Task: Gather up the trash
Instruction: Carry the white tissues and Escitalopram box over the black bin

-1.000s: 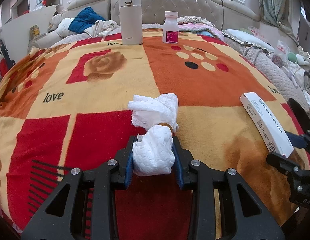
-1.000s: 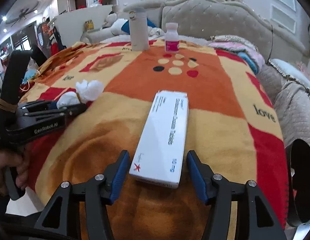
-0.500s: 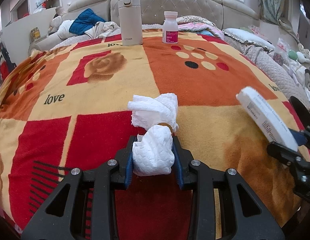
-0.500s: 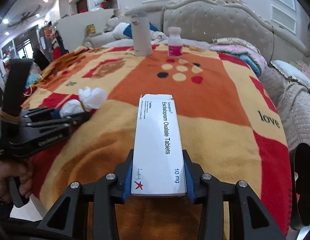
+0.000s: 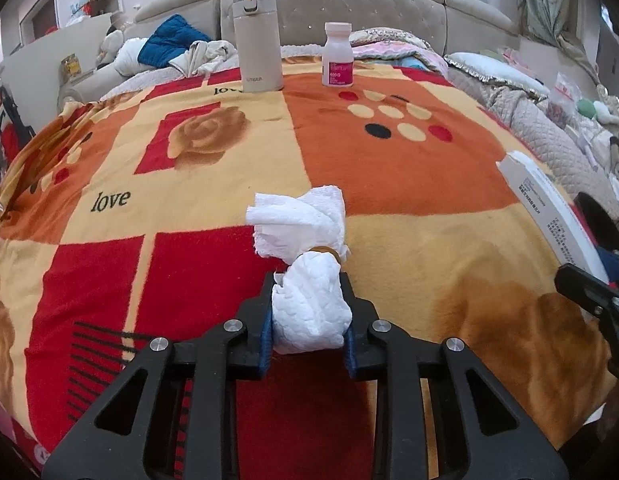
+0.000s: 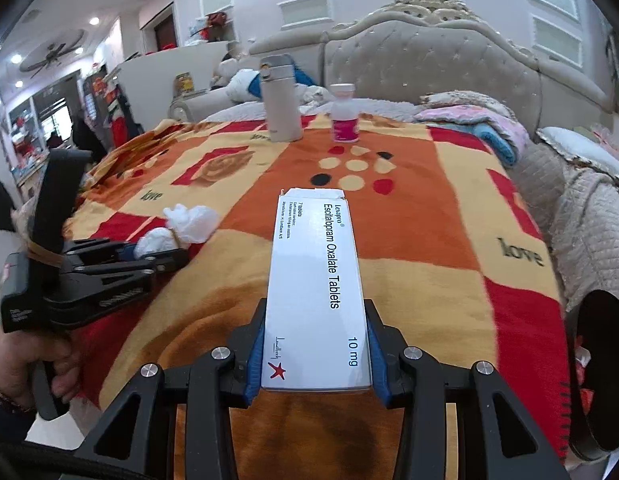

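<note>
Since a second ago the tablet box has gone from lying flat on the blanket to being lifted, clamped at its near end by the right gripper. Light, stiff cardboard: hold its long edges gently. At left, the left gripper pinches the soft tissue wad, easily crushed.

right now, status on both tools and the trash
Left tool shut on tissue wad. Right tool shut on tablet box, lifted off blanket. Thermos and pill bottle stand far back, not in the way.
</note>
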{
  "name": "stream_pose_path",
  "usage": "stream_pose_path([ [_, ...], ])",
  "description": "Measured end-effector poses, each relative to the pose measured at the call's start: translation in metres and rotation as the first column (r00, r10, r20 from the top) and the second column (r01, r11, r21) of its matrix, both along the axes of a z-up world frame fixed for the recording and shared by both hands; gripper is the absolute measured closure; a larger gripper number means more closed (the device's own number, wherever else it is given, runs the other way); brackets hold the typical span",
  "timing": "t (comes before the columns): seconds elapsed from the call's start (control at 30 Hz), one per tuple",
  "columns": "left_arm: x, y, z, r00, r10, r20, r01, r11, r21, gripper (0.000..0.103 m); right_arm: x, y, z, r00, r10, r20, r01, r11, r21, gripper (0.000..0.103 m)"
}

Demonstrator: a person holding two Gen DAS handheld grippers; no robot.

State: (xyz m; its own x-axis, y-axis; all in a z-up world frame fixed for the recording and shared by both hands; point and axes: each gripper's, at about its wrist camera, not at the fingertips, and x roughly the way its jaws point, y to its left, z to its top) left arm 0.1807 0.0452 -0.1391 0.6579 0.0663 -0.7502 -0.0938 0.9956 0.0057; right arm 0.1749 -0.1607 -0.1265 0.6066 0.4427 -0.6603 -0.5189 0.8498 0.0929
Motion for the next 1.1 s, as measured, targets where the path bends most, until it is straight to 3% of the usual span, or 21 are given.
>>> stream_pose_path([
  [0.6,-0.014,-0.043,0.035,0.998,-0.047,0.048,0.045,0.998,0.042,0.078,-0.004,-0.044,0.015,0.993,-0.108,0.04,0.108,0.994,0.019,0.062],
  [1.1,-0.014,-0.082,0.049,0.996,-0.065,0.067,0.057,0.992,0.112,0.078,-0.007,-0.069,0.028,0.986,-0.156,0.066,0.149,0.984,0.1,0.062],
])
